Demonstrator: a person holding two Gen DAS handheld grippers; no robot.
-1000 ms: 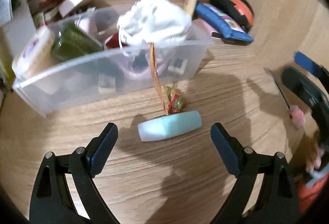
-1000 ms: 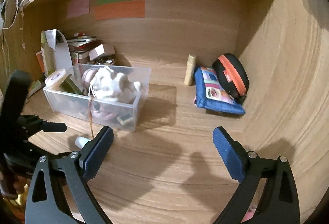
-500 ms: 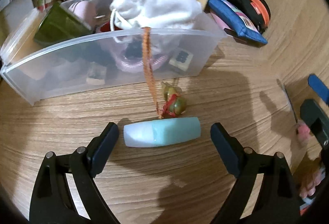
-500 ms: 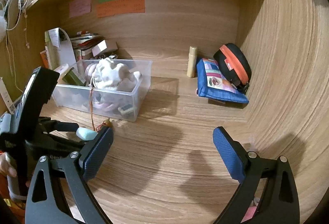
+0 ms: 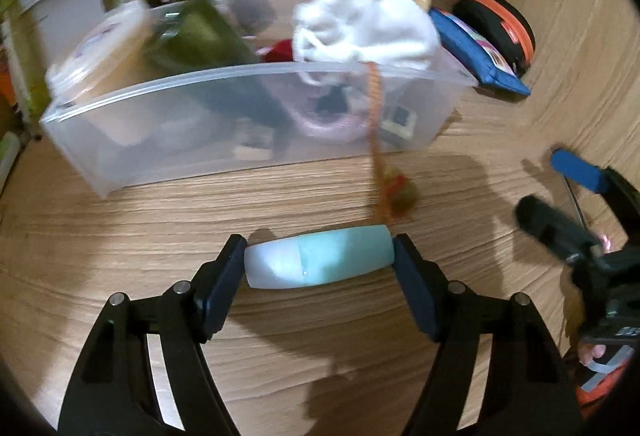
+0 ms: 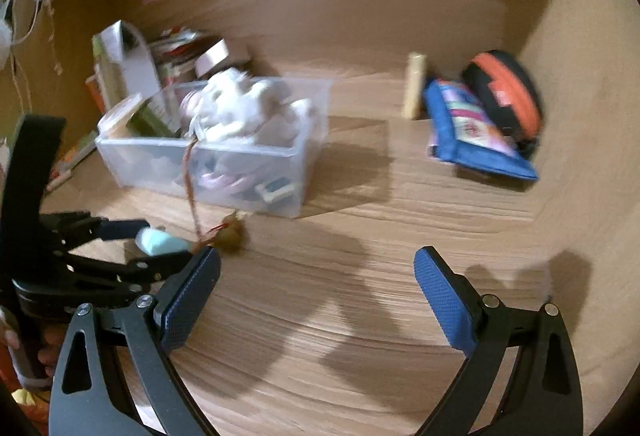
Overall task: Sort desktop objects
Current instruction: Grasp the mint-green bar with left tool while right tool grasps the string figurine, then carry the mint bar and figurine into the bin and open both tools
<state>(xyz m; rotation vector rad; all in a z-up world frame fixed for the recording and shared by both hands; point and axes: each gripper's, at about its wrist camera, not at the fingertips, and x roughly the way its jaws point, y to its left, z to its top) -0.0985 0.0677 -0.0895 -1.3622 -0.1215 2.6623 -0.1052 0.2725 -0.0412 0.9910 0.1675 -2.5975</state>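
A pale turquoise tube (image 5: 320,260) lies sideways on the wooden desk. My left gripper (image 5: 320,264) is shut on it, one pad at each end; it also shows in the right wrist view (image 6: 160,242). Just behind it lies a small green and red charm (image 5: 400,194) on an orange cord that hangs from the clear plastic bin (image 5: 224,140). A white cloth pouch (image 5: 364,24) tops the bin. My right gripper (image 6: 316,300) is open and empty over bare desk to the right.
A blue pencil case (image 6: 472,132), a black and orange pouch (image 6: 508,92) and a beige stick (image 6: 414,84) lie at the back right by the wall. Books and boxes (image 6: 168,52) stand behind the bin at the left.
My left gripper moved forward around the turquoise tube and closed on its two ends. My right gripper stayed open and shifted slightly.
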